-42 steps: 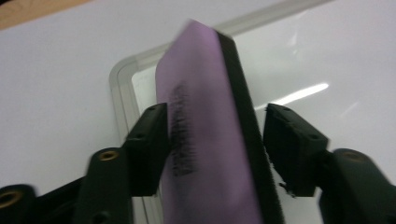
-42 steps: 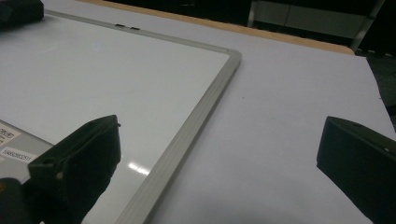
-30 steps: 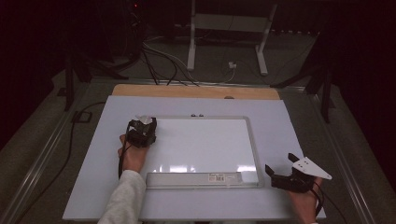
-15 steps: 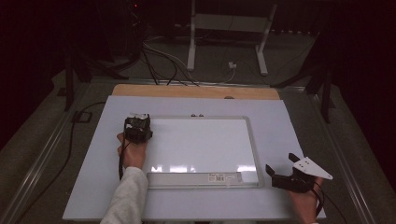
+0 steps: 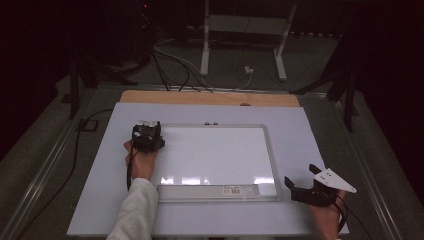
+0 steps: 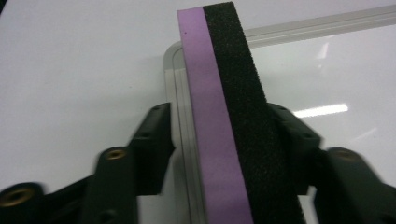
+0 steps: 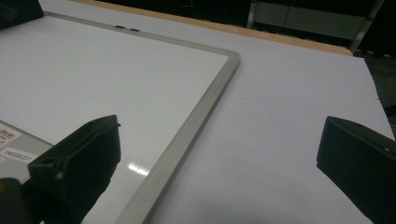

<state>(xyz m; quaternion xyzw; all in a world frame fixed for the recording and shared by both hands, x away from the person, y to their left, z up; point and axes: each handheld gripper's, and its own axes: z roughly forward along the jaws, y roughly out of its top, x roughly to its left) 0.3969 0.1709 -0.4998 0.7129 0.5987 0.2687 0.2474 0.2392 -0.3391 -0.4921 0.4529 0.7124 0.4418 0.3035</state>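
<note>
Overhead, a pale lavender-white table top point(image 5: 320, 150) lies flat over a light wooden board point(image 5: 210, 98) whose far edge peeks out behind it. Beyond the table the room is dark: grey carpeted floor point(image 5: 310, 75), loose black cables point(image 5: 170, 65), and the white metal legs of a stand point(image 5: 205, 45).

Flat on the table rests a rectangular whiteboard with a glossy white face and a brushed aluminium frame with rounded corners point(image 5: 216, 155); ceiling lights glint off it near the front edge, where a long grey pen tray with a small printed label point(image 5: 220, 191) runs along the frame.

At the board's far left corner the left gripper point(image 5: 146, 137) has a foam eraser block between its black plastic jaws: a smooth purple layer bonded to a coarse, pitted black one point(image 6: 224, 121). Those jaws have just been opening; the right one lies against the black side, while a narrow gap shows between the left one and the purple side (so the grip looks loosened). The eraser stands on edge right over the frame's corner.

Off the board's near right corner, the right gripper point(image 5: 300, 190) sits low by the table, well apart from the eraser, jaws spread wide around nothing, its matte black pads point(image 7: 79, 158) blunt and chunky.
</note>
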